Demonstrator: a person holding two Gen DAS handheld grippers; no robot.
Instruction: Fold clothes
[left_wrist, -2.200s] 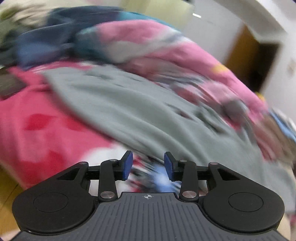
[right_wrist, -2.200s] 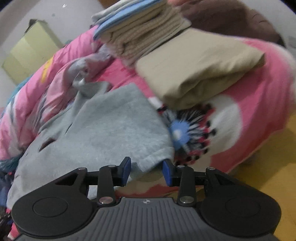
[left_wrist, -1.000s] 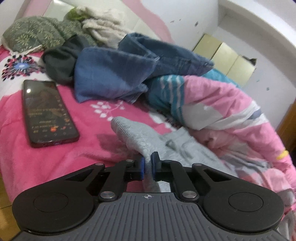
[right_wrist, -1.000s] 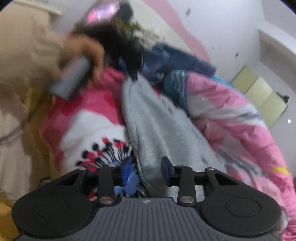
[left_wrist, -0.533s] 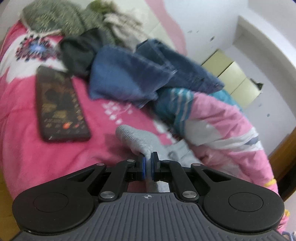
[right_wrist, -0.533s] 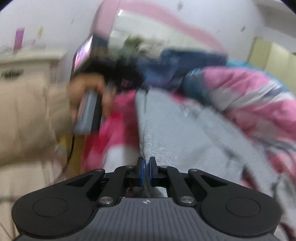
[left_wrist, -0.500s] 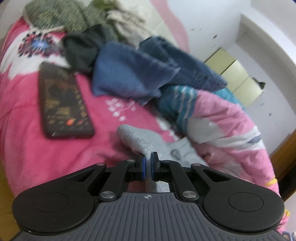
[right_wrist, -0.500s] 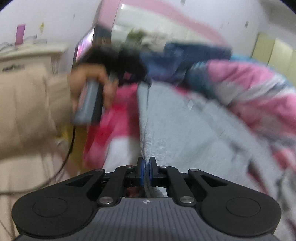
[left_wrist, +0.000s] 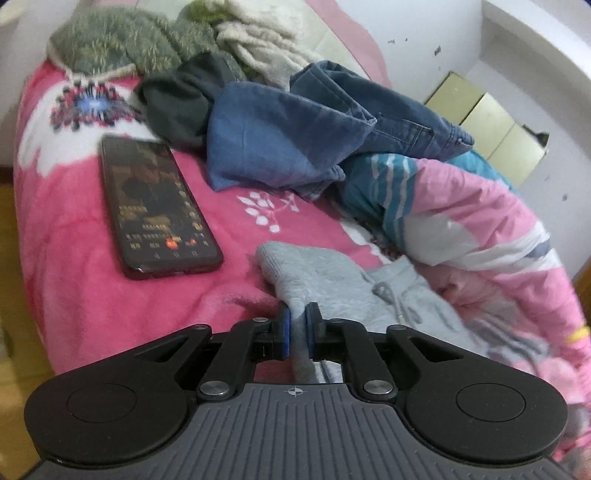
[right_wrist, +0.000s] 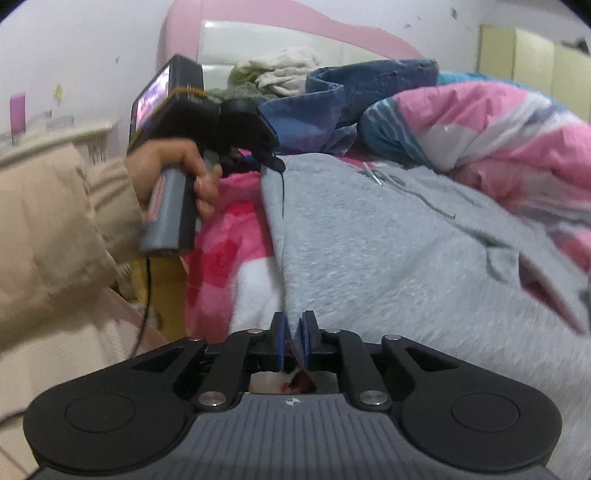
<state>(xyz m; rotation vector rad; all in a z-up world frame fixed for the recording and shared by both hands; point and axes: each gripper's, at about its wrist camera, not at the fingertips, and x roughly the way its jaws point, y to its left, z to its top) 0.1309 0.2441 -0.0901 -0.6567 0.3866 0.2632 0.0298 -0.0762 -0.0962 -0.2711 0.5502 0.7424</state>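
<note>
A grey fleece garment (left_wrist: 332, 273) with a drawstring lies on the pink bed blanket (left_wrist: 74, 277). My left gripper (left_wrist: 298, 325) has one corner of it between its blue pads; the jaws are opening a little, and the cloth still fills the gap. In the right wrist view the garment (right_wrist: 388, 258) stretches away from my right gripper (right_wrist: 293, 332), which pinches its near edge while its jaws open slightly. At the far corner a hand (right_wrist: 166, 162) holds the left gripper (right_wrist: 275, 162).
A black phone (left_wrist: 155, 206) lies screen up left of the garment. Blue jeans (left_wrist: 295, 140), dark and knitted clothes (left_wrist: 110, 48) are heaped behind. A pink striped quilt (left_wrist: 480, 221) bulges on the right. A beige sleeve (right_wrist: 55, 221) fills the left of the right view.
My right gripper, open a second ago, shut on the garment's edge and rolled; its pads now stand slightly apart. The left gripper kept its corner, and its gap widened a little.
</note>
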